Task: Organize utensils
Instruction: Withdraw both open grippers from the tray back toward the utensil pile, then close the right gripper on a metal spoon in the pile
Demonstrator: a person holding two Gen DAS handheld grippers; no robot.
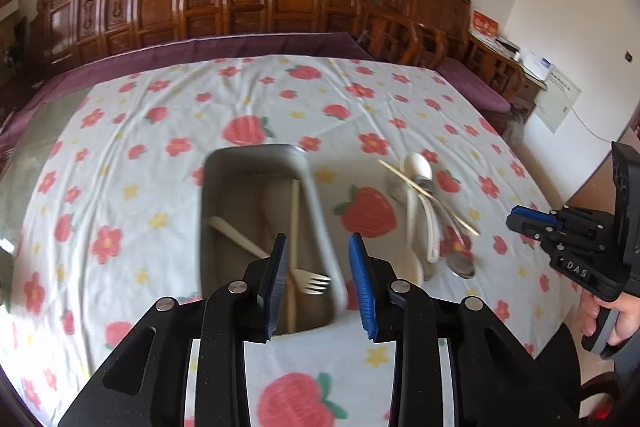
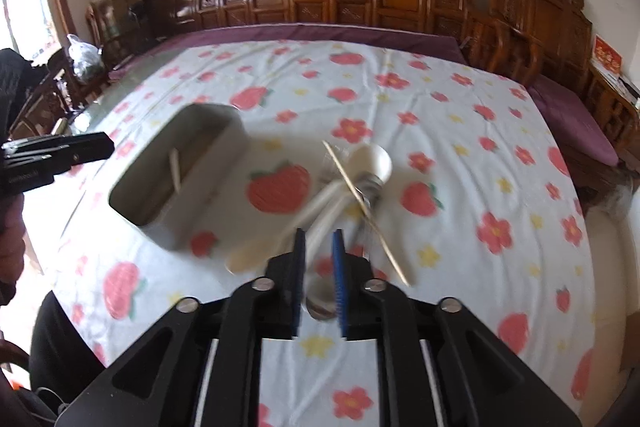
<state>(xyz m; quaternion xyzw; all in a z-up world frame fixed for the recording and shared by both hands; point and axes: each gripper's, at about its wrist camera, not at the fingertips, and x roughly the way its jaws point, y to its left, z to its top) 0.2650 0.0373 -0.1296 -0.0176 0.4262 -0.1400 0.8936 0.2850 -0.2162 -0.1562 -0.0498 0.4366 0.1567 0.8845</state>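
The left gripper [image 1: 318, 253] hangs above the near end of the metal tray [image 1: 256, 157], jaws apart and empty; a fork [image 1: 310, 281] and chopstick [image 1: 295, 223] lie inside the tray. The right gripper [image 2: 319, 251], jaws slightly parted and gripping nothing, hovers over the heap of spoons [image 2: 370, 163] and a chopstick on the strawberry-print tablecloth [image 2: 460, 131], right of the tray.
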